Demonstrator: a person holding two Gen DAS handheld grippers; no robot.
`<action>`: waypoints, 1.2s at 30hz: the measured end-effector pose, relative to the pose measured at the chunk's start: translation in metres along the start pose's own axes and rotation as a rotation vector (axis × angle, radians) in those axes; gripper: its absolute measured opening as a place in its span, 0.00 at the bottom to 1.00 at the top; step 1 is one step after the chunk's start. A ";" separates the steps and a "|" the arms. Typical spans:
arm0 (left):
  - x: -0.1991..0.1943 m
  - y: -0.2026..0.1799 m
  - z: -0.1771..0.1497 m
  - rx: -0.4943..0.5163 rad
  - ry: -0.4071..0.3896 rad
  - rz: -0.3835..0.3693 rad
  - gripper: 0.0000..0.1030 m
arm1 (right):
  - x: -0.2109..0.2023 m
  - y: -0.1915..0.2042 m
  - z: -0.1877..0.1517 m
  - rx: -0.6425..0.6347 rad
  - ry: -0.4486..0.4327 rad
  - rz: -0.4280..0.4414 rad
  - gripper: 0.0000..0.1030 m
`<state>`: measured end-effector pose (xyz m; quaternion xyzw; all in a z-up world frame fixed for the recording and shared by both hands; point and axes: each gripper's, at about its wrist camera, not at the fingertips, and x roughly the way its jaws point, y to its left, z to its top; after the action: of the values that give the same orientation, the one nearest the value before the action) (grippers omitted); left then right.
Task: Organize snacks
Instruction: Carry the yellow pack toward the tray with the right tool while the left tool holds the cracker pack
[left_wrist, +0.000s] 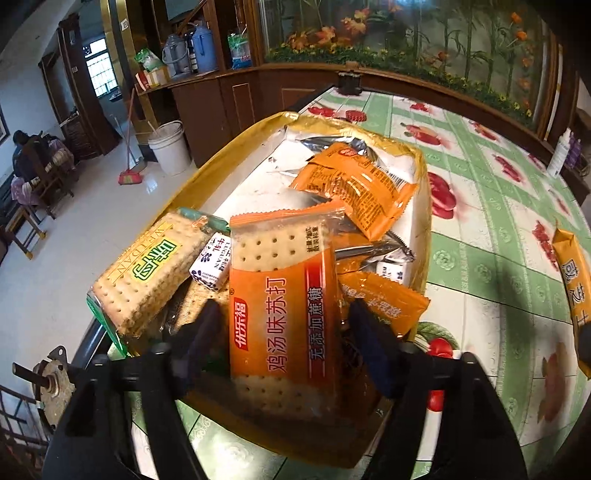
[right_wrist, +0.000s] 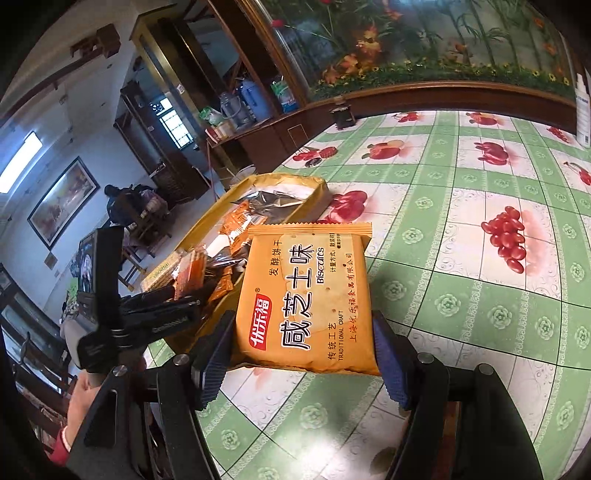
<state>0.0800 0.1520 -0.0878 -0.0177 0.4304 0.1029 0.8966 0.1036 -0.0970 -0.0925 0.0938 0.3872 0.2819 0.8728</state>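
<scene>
The right gripper clasps a yellow cheese-biscuit packet between its blue ribbed pads, one pad pressed to each side edge. The packet tilts up off the table, just to the right of the gold snack box, and its far end overlaps the box's near right corner in the right wrist view.

The left gripper hangs over the near end of the gold snack box. An orange soda-cracker packet lies between its dark pads; a gap shows at each side, so the jaws stand released around it and do not pinch it. The packet rests on the heap inside the box. To its left in the box lies a clear-wrapped cracker pack with a green label, and beside that a small white wrapped candy. Farther in sit orange sachets and silver foil packs. The box stands at the left edge of the green fruit-print tablecloth.
</scene>
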 end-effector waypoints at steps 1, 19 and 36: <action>-0.002 0.001 0.000 -0.002 -0.003 -0.005 0.53 | -0.002 0.003 0.001 -0.008 -0.005 -0.001 0.69; -0.047 0.012 0.000 -0.015 -0.102 -0.047 0.27 | 0.003 0.062 0.005 -0.121 -0.014 0.085 0.69; -0.035 0.032 -0.002 -0.054 -0.076 -0.065 0.27 | 0.029 0.076 0.015 -0.153 0.008 0.092 0.69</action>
<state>0.0506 0.1772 -0.0601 -0.0519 0.3922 0.0860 0.9144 0.0983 -0.0172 -0.0718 0.0435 0.3632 0.3507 0.8621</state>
